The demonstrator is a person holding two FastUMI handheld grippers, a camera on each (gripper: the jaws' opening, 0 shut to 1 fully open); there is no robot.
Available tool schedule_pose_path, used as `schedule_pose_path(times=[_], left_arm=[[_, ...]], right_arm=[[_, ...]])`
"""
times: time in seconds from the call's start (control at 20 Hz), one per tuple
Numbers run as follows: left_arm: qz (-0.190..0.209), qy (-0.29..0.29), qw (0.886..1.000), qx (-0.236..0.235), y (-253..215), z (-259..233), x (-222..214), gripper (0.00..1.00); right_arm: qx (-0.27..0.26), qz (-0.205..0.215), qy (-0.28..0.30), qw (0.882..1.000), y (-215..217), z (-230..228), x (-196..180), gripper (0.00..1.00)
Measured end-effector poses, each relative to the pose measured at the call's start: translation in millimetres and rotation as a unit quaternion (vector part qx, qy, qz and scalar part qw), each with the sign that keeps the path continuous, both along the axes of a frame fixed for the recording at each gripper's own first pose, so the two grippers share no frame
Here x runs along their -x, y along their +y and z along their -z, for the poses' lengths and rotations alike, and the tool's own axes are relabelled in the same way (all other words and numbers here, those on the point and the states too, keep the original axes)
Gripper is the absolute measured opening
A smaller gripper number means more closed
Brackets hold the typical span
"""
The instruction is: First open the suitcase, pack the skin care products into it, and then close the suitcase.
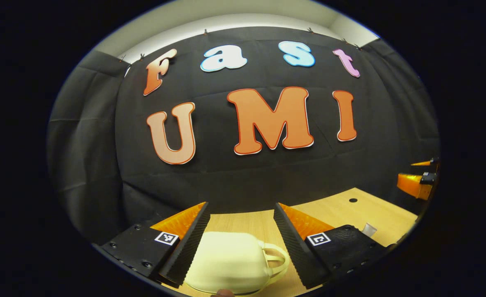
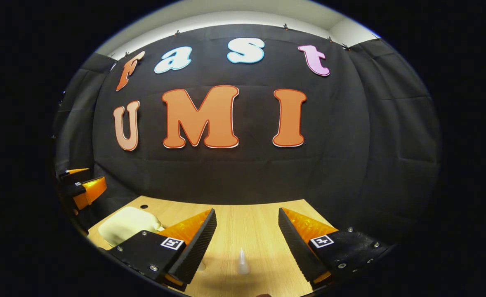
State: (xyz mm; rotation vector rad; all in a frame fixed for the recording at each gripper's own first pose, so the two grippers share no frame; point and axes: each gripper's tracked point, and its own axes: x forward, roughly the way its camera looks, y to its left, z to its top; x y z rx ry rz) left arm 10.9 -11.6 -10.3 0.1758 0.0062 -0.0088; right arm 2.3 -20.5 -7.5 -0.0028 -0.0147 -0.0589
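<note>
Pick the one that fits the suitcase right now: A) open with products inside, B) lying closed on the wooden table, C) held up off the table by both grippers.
B: the cream suitcase lies closed on the table, below the open left gripper.

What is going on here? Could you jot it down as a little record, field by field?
Setting: wooden table in front of a black cloth wall
Suitcase: small cream case with a handle, lid closed, lying on the table
Left gripper: jaws open, hovering above the suitcase, not touching it
Right gripper: jaws open, holding nothing, above bare table
Small item: a pale little tube on the table below the right gripper, too blurred to identify
Progress: suitcase not yet opened
</note>
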Motion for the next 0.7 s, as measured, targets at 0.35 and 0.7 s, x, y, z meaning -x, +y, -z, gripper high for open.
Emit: schedule_pose_path(times=[0.35,0.7], left_arm=[[0.026,0.043,0.989,-0.138,-25.6,54.0,-1.5,0.99],[0.073,0.107,0.936,-0.327,-59.9,146.9,3.6,0.99]], right_arm=[[-0.015,0.019,0.023,0.999,-14.7,21.8,3.9,0.96],[-0.035,0.053,0.059,0.996,-49.7,57.3,7.6,0.96]])
